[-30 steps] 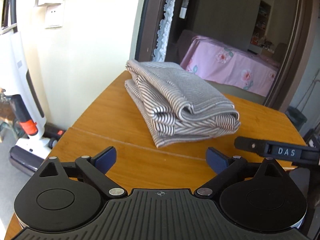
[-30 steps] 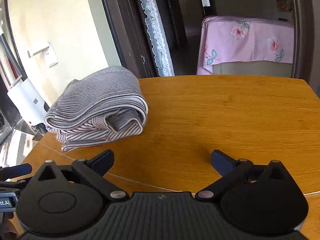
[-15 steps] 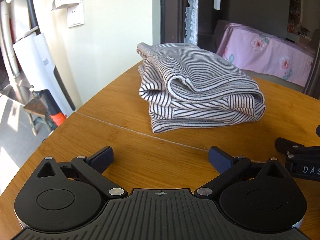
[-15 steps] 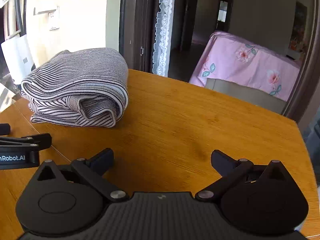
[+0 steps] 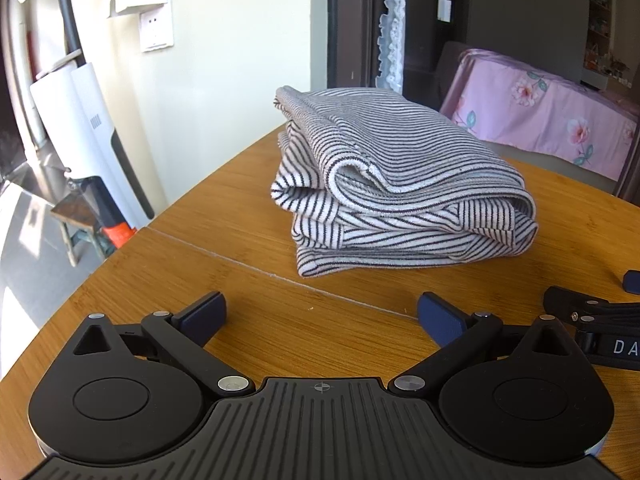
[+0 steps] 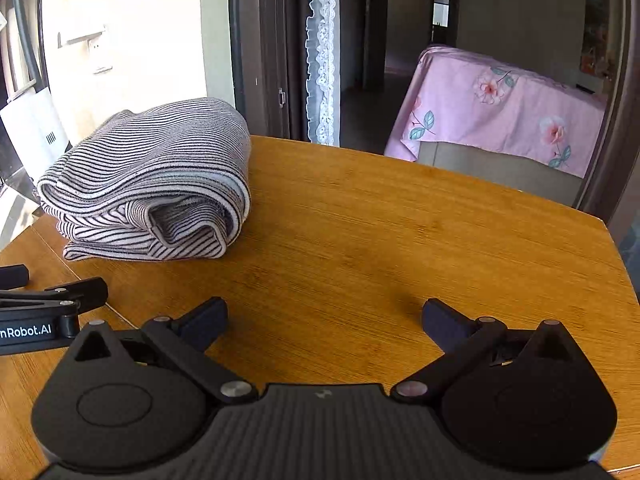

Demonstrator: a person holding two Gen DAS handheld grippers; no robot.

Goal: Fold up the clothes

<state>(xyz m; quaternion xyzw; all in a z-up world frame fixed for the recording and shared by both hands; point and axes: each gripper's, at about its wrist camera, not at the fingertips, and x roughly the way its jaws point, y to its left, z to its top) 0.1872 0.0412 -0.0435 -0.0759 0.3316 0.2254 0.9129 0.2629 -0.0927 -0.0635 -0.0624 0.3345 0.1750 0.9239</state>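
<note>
1. My left claw [image 5: 322, 314] hangs released, pads spread wide with nothing between them, low over the wooden surface [image 5: 248, 320] and short of the striped garment [image 5: 396, 184].
2. My right claw [image 6: 324, 320] is likewise slack and empty, over bare wood to the right of the garment [image 6: 148, 188].
3. The garment lies as a thick, layered bundle on the far left part of the surface, near the rounded edge toward the wall. Neither claw touches it.
4. I judge the folding itself as good as done: the layers are stacked and the outer wrap curls over them. What remains, if anything, is tidying or setting it aside.
5. A next move would call for a low approach from the front, one pad sliding under the bottom layer so the stack lifts whole and does not unroll.
6. The loose hem at the front left of the bundle may be an open end; I cannot tell from this angle.
7. Room: wide clear wood to the right and front. The left rim is close to the bundle, so any push should go rightward, away from that edge.
8. The two claws sit near each other in front; I should keep them apart when reaching.
</note>
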